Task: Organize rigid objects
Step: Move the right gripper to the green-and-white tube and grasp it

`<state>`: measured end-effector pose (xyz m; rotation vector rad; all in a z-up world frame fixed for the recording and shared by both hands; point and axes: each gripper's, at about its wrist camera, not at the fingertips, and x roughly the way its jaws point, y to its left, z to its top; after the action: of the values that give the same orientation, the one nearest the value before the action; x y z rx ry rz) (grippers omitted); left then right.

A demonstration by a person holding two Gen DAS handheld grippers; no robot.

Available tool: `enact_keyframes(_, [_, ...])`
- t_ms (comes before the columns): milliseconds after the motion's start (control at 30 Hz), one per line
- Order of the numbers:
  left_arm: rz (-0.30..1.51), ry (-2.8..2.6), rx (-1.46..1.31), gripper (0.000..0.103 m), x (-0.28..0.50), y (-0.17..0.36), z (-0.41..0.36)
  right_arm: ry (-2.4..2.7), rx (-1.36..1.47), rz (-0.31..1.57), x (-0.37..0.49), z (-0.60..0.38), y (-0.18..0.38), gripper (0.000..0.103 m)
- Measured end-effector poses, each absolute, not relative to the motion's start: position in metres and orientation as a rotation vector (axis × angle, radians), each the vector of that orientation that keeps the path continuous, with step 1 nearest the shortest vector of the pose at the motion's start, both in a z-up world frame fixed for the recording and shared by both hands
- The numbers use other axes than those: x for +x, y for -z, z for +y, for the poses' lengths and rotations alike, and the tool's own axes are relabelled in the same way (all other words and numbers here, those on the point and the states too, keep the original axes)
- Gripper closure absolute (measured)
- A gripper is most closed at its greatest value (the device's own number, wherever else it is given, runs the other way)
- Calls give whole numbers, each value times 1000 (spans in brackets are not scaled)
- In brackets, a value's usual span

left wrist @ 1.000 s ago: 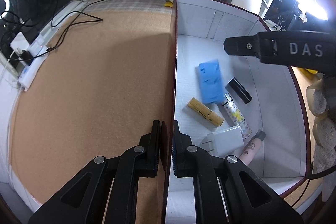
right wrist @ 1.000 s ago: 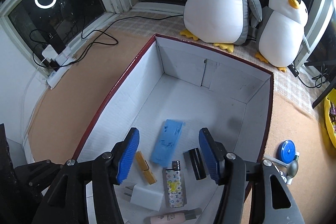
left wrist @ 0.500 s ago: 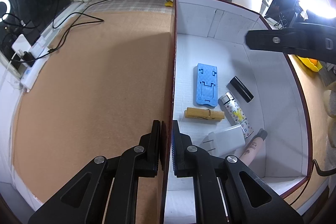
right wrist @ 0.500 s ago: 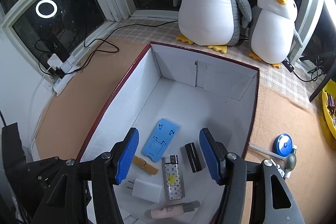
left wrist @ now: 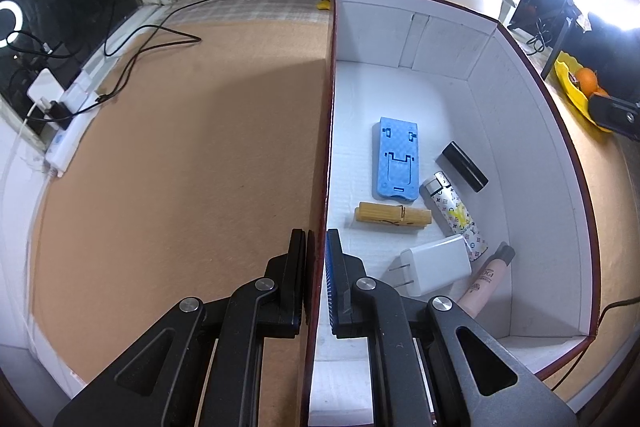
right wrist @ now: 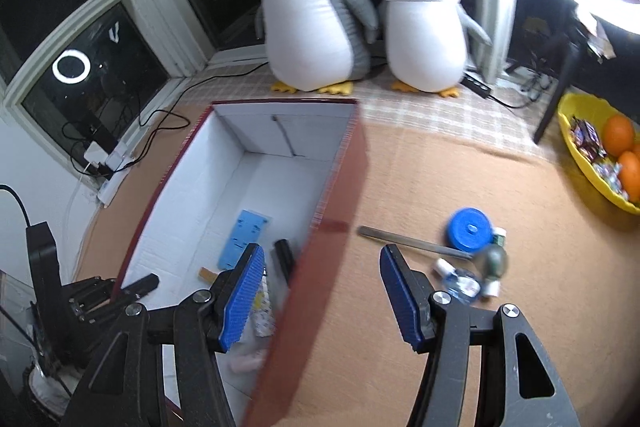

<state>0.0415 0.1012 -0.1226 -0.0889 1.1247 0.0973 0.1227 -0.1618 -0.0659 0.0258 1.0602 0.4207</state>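
Only right wrist view shows blue tape measure (right wrist: pixel 469 229), steel ruler (right wrist: pixel 414 247)

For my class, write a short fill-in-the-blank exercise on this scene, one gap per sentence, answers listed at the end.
1. The left hand-held gripper is shut on the box's ____.
2. Inside the box, the phone stand is coloured ____.
3. The right hand-held gripper stands open and holds ____.
4. Behind the box sit two plush ____.

Answers: wall; blue; nothing; penguins
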Motion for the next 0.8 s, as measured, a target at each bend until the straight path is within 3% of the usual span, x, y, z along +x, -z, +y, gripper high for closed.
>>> enact_keyframes(500, [1142,-134,-57,95,43,122,95,-195,72,1129,158,-274,101,47])
enact_keyframes(600, [1147,-144,-48,95,43,121,94,-189,89,1154,170,-283,109,55])
enact_keyframes(667, [1150,-150,-44,95,43,122,93,-175,81,1174,179,-285,118,65])
enact_keyframes(800, [1155,-162,-41,95,43,122,92,-175,84,1207,193,-284,131,72])
